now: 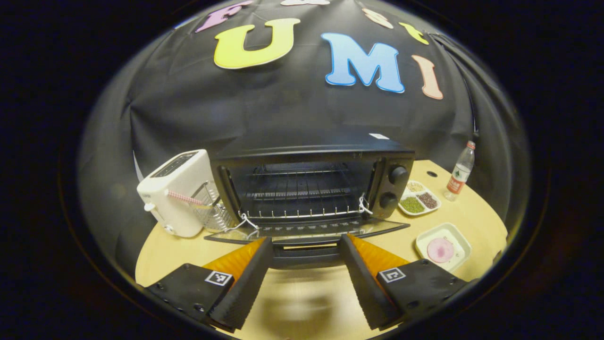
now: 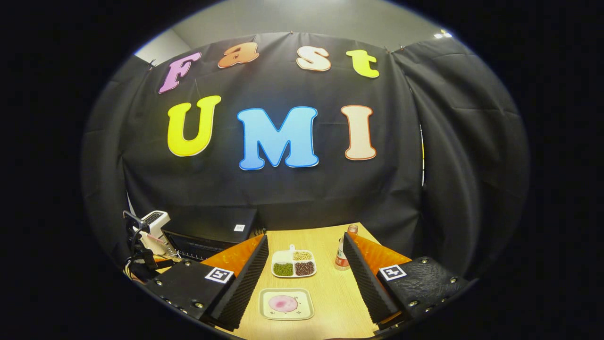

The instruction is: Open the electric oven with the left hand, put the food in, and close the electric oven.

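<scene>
The black electric oven stands on the table with its glass door folded down flat and the wire rack inside bare. My left gripper is open right at the door's front edge, one finger on each side of the handle, not pressing it. The food, a round pink slice, lies on a small white plate to the right of the oven. In the right gripper view the same slice lies low between the fingers of my open right gripper, which hangs above it. The oven is at the left there.
A white toaster stands close against the oven's left side. A divided dish of beans and a plastic bottle sit right of the oven, behind the plate. The round wooden table ends near my fingers.
</scene>
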Demonstrator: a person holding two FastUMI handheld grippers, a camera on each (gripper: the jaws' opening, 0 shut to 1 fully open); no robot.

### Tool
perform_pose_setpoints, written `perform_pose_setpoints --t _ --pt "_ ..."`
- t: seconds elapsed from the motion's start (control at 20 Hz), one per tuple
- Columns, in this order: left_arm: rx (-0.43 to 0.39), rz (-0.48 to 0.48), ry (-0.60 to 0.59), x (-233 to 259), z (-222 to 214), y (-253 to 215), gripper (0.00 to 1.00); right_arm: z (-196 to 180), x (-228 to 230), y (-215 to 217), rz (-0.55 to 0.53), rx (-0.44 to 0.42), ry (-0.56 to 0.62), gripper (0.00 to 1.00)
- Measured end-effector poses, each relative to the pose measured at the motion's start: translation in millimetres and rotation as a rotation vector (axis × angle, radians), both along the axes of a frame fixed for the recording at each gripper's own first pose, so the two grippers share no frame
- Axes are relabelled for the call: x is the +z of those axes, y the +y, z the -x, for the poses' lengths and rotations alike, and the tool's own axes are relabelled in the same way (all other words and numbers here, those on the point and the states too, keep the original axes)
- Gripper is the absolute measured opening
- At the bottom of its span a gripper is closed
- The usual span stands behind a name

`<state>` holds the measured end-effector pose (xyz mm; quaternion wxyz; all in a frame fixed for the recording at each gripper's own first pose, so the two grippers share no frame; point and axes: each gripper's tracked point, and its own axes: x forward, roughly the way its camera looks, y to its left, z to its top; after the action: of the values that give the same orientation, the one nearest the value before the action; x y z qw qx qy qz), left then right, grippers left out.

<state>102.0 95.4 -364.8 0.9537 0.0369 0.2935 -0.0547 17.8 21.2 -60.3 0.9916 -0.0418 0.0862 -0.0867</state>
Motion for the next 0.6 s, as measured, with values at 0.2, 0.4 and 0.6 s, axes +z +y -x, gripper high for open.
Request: perform_pose_setpoints --t 0.2,0.4,0.6 --pt "0.02 0.02 0.069 -27.5 20.3 3.0 1.0 4.5 -10.2 -2.5 -0.02 0.0 0.026 0.97" --pt "0.025 0.041 -0.019 18.9 16.9 -0.1 0.97 -2.5 -31.0 -9.3 -0.054 0.014 0.1 0.96" --pt "-0.017 0.051 -0.19 108.2 8.3 -18.3 1.0 -16.1 -82.0 -20.4 -0.159 0.039 0.309 0.96"
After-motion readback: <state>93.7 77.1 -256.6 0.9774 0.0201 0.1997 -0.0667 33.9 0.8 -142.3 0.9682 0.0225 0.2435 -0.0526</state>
